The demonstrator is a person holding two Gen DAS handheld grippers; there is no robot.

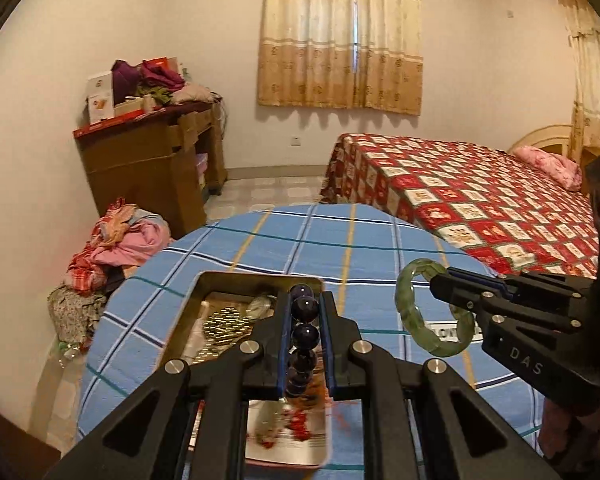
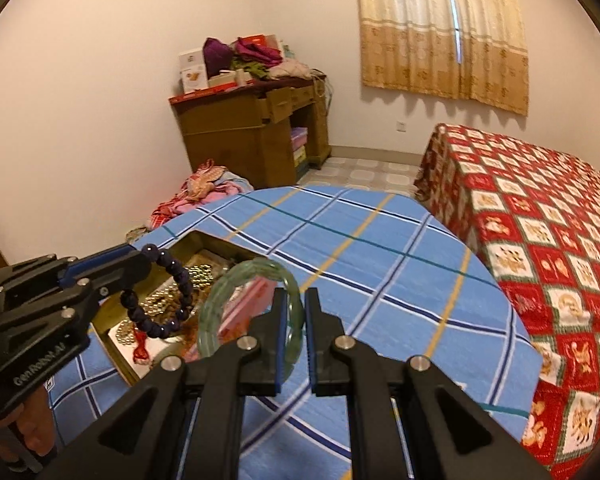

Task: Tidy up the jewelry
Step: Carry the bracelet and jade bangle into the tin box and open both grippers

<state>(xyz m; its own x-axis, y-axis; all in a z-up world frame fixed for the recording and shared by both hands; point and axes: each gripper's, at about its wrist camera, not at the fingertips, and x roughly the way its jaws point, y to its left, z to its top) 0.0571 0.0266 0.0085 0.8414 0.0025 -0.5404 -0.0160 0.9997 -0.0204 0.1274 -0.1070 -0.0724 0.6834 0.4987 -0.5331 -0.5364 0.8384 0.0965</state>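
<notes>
My left gripper (image 1: 305,300) is shut on a bracelet of dark purple beads (image 1: 304,334), which hangs above an open metal tin (image 1: 220,280). The right wrist view shows that same left gripper (image 2: 140,258) at the left, with the purple bead bracelet (image 2: 168,300) dangling from it. My right gripper (image 2: 296,300) is shut on a pale green jade bangle (image 2: 252,276), held upright over the blue checked tablecloth (image 2: 380,264). From the left wrist view the right gripper (image 1: 440,280) holds the green bangle (image 1: 410,312) to the right of the tin. The tin (image 2: 196,240) holds gold beads and red pieces.
The round table's blue checked cloth (image 1: 340,240) ends close ahead. A bed with a red patterned cover (image 1: 480,200) stands to the right. A brown desk piled with clothes and boxes (image 1: 152,152) stands against the back wall. Clothes (image 1: 116,240) lie heaped on the floor at left.
</notes>
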